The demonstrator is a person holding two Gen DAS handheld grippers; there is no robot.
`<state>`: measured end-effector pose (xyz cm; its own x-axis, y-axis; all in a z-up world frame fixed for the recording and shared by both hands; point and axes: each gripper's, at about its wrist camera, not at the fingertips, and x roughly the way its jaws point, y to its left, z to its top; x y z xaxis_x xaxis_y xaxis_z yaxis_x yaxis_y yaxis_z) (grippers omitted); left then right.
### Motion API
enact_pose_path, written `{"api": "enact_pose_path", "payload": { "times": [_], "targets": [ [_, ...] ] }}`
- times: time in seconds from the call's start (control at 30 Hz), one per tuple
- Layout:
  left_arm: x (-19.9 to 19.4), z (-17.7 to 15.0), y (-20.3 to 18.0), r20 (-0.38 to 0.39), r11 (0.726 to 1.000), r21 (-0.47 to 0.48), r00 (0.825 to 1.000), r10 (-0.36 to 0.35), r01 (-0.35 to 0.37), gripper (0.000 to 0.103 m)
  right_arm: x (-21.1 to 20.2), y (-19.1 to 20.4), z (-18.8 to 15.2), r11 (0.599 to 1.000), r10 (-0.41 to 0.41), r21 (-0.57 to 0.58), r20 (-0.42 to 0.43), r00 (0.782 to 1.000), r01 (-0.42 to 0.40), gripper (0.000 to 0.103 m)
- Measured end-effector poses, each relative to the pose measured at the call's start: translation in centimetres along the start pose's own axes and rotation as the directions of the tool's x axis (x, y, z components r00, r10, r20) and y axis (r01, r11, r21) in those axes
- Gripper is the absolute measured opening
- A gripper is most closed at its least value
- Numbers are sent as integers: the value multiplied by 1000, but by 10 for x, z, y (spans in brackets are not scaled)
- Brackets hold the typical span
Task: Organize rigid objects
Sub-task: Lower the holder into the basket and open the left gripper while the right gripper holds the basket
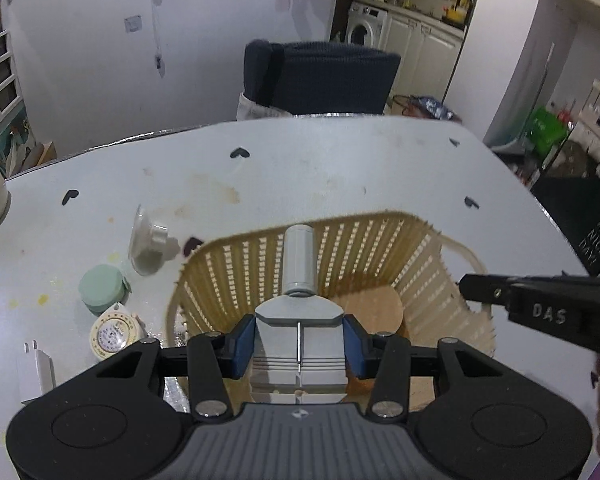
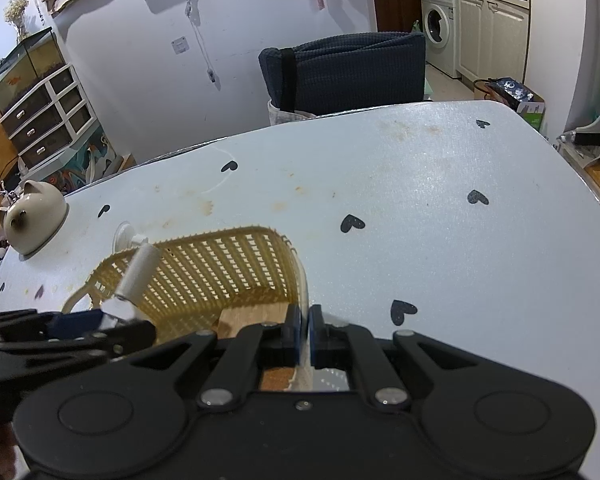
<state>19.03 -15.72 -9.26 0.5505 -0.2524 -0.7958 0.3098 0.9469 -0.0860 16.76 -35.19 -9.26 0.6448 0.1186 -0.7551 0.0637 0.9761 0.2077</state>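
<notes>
A woven yellow basket [image 1: 380, 240] stands on the white table [image 1: 320, 168]. My left gripper [image 1: 299, 344] is shut on a grey plastic tool [image 1: 299, 264] with a cylindrical knob, and holds it over the basket's opening. In the right wrist view the same tool [image 2: 138, 272] hangs above the basket's [image 2: 228, 256] left side, with the left gripper [image 2: 100, 320] at the frame's left edge. My right gripper [image 2: 308, 334] is shut on the basket's near rim by the pale handle. It shows in the left wrist view as a black arm [image 1: 484, 290] at the basket's right edge.
A wooden piece [image 1: 376, 308] lies in the basket. Left of the basket sit a green round case [image 1: 102, 286], a round cream dial [image 1: 114, 336], a clear suction hook [image 1: 148, 240] and a white plug [image 1: 40, 364]. A cat-shaped ceramic [image 2: 34, 216] is at the table's left edge. A dark chair [image 1: 320, 76] stands behind.
</notes>
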Motion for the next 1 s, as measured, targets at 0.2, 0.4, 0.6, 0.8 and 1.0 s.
{"api": "enact_pose_path", "payload": {
  "times": [0.2,0.4,0.6,0.8,1.0],
  "targets": [
    [9,-2,-6,-25,1000,22,1000,4,-3,47,0,0,1,1000,1,-2,-2,1000,-1,4],
    [16,1,-8,-30,999,35,1000,-4,5,47,0,1,0,1000,1,-4,-5,1000,-1,4],
    [13,1,-11,-19,999,38,999,-32,33,71,0,0,1,1000,4,0,-7,1000,-4,4],
    [6,-2,-14,-16,998,39,999,-49,49,72,1,0,1,1000,5,-1,-9,1000,-5,4],
    [-5,-2,-13,-3,998,36,999,-54,54,83,0,1,1,1000,4,-3,-10,1000,-4,4]
  ]
}}
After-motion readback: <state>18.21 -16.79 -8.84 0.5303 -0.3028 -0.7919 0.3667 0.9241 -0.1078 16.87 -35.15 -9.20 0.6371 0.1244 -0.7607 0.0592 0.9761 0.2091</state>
